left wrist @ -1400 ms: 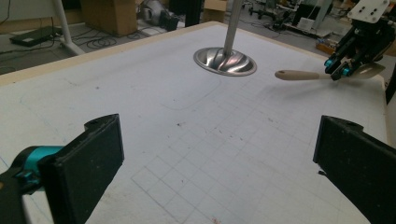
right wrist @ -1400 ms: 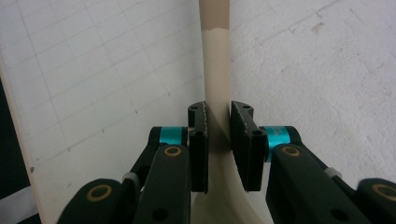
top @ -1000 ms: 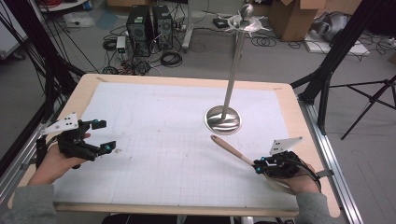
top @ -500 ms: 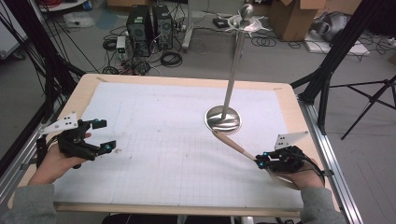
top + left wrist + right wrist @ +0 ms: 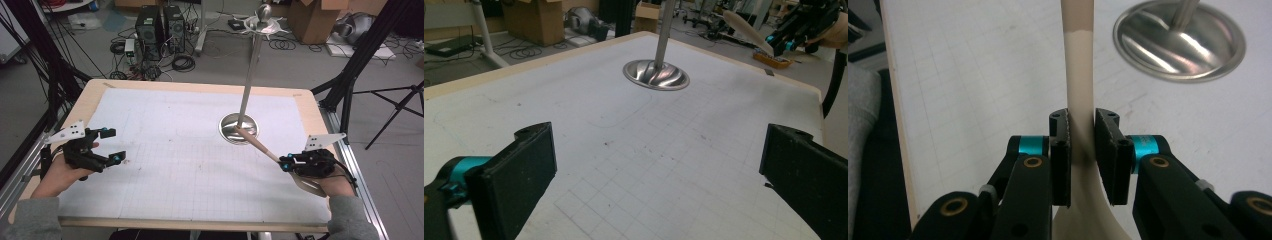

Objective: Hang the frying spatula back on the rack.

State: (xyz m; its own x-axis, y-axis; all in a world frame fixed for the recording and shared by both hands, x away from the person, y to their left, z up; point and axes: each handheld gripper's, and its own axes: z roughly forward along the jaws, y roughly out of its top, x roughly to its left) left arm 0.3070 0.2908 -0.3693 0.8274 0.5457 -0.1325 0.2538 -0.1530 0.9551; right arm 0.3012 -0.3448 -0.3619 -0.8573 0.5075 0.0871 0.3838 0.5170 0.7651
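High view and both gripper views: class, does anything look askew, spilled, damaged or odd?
Nothing is spilled or broken. The right gripper clamps a beige spoon by its handle, slanting toward the upright metal stand. The left gripper rests open. The white mat bears only faint marks.

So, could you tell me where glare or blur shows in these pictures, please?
High view: soft overall, the steel base glinting. Left gripper view: streaky glare on that base, the near left tool slightly soft. Right gripper view: the wooden spoon blurs near the lens.
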